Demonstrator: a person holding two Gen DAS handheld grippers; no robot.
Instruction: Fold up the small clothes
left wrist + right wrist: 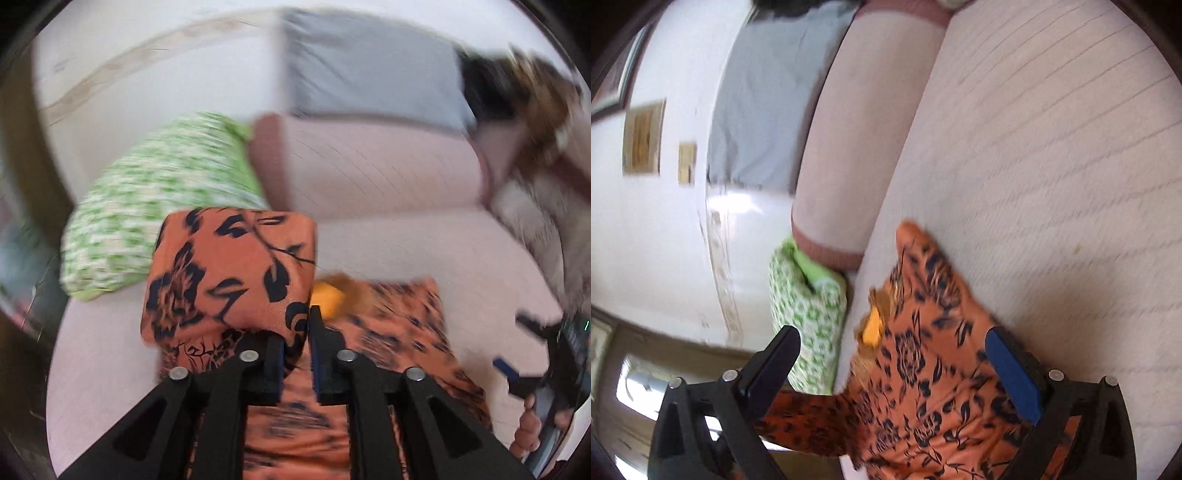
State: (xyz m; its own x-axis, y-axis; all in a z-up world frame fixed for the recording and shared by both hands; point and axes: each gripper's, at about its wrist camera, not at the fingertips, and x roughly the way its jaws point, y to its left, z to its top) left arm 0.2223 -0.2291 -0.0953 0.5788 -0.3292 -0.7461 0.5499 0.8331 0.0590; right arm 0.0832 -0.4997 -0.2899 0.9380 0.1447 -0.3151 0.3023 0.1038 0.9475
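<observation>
An orange garment with a black flower print (391, 325) lies on the pale pink sofa seat (424, 251). My left gripper (297, 332) is shut on a fold of the orange garment and holds that part lifted above the rest. In the right wrist view the garment (923, 369) spreads over the seat edge, with an orange-yellow patch (871, 328) at its far side. My right gripper (901, 354) is open and empty above the garment, its fingers wide apart. It also shows in the left wrist view at the right edge (532, 347).
A green and white patterned cushion (159, 206) lies at the seat's left end, also in the right wrist view (809, 314). The sofa backrest (380, 162) stands behind, with a grey cloth (369, 70) over it. A brown and white furry blanket (539, 184) is at the right.
</observation>
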